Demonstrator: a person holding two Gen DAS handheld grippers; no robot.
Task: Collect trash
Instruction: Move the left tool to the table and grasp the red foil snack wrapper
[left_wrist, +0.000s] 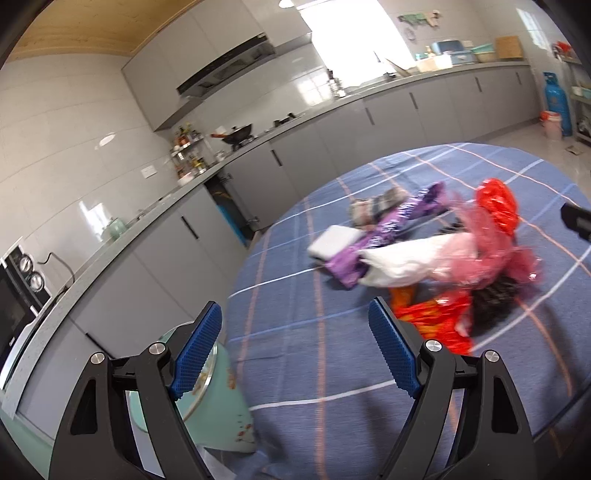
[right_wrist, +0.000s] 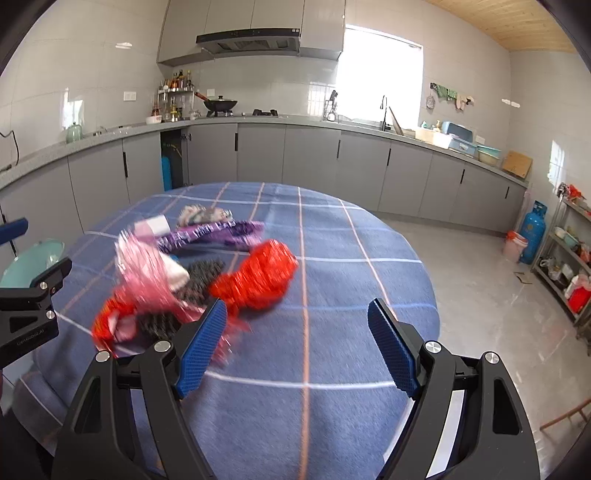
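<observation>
A heap of trash lies on the round table with the blue checked cloth: a purple wrapper, a white wad, pink plastic, a red bag, a red-orange wrapper and a black piece. A mint-green bin stands by the table's left edge. My left gripper is open and empty over the table's edge, short of the heap. My right gripper is open and empty, just right of the heap.
Grey kitchen cabinets and a counter run behind the table, with a wok on the stove. A blue gas cylinder and a shelf rack stand at the right. A microwave sits on the counter at the left.
</observation>
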